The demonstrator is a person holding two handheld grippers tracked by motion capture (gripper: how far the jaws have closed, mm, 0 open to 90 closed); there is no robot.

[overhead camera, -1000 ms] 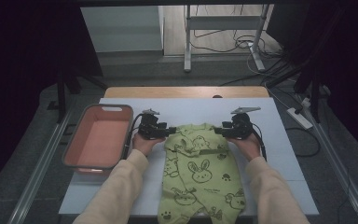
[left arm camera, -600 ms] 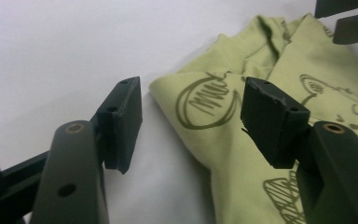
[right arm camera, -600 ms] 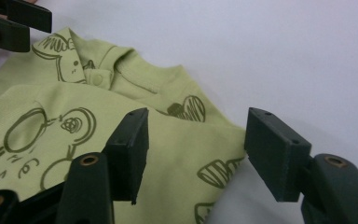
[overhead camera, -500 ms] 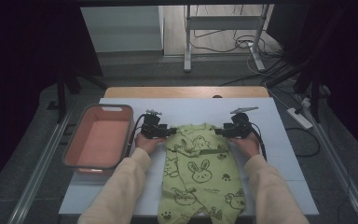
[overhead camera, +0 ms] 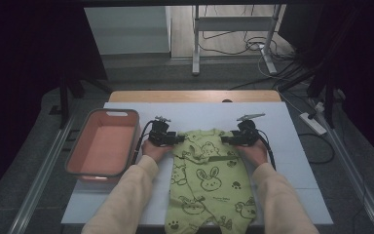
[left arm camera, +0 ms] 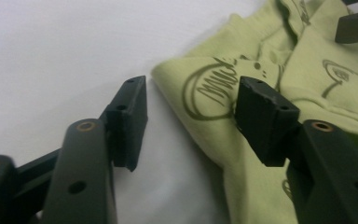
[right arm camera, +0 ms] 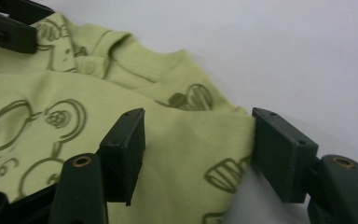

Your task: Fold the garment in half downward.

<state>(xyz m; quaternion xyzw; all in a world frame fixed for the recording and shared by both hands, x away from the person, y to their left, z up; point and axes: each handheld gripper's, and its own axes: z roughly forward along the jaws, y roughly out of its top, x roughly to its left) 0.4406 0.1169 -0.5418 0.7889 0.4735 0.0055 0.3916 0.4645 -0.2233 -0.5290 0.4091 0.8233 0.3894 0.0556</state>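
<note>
**Both tongs poised at the shoulders of the green romper**

The green romper [overhead camera: 209, 178] lies flat on the white table [overhead camera: 292, 126], just right of the pink bin [overhead camera: 104, 146], its legs running off the near edge. The left tongs [overhead camera: 175, 139] sit at the shoulder nearest the bin, and their jaws have just been closing — yet they stand apart, one pad on bare table, the other resting over the folded sleeve edge [left arm camera: 200, 93]. Nothing is pinched. The right tongs [overhead camera: 230, 140] sit at the shoulder away from the bin, jaws having just opened wider, straddling the sleeve [right arm camera: 191, 140] without pressing it.

The risk here, as I judge it — uneven bites. The left jaw on the table could slide past the hem and catch only the top layer, so the romper would lift lopsided or peel open. On the far side from the bin the cloth is doubled, and a shallow nip might slip off as soon as weight comes on.

Around it: the bin sits empty, close by the left hand [overhead camera: 153, 151], so a wide swing could knock its rim. The overhanging legs may drag. Otherwise nothing blocks the tongs.
</note>
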